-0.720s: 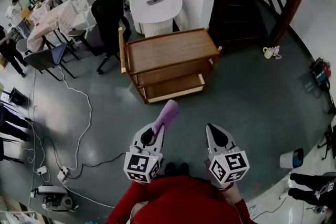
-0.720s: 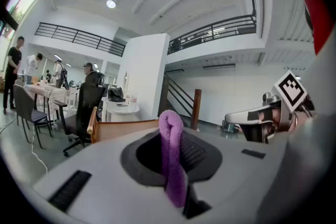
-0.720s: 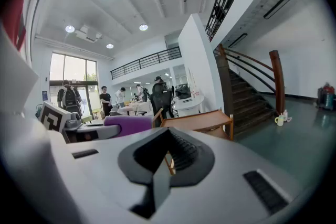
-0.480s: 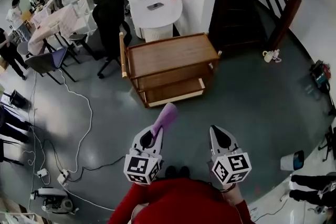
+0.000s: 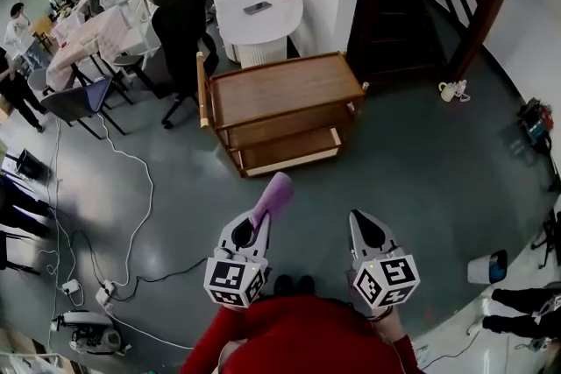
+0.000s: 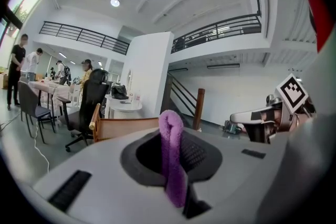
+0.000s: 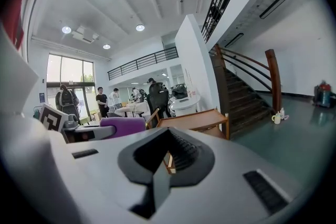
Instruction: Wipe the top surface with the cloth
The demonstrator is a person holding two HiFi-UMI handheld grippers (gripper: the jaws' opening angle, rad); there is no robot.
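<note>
A wooden cart (image 5: 279, 109) with a bare top surface (image 5: 280, 88) and lower shelves stands on the grey floor ahead of me. My left gripper (image 5: 260, 219) is shut on a folded purple cloth (image 5: 271, 198), which sticks out past its jaws toward the cart; the same cloth (image 6: 172, 157) stands upright between the jaws in the left gripper view. My right gripper (image 5: 361, 228) is held beside it, shut and with nothing in it. Both grippers hang well short of the cart (image 7: 195, 122), over the floor.
A round white table (image 5: 259, 11) and a black office chair (image 5: 180, 31) stand behind the cart. A dark staircase (image 5: 412, 4) rises at the right. White cables (image 5: 131, 215) trail over the floor at the left. Several people stand at tables at the far left.
The view has shifted slightly, so the cart sits a little higher in the head view. Both grippers hold much the same pose, the cloth still gripped.
</note>
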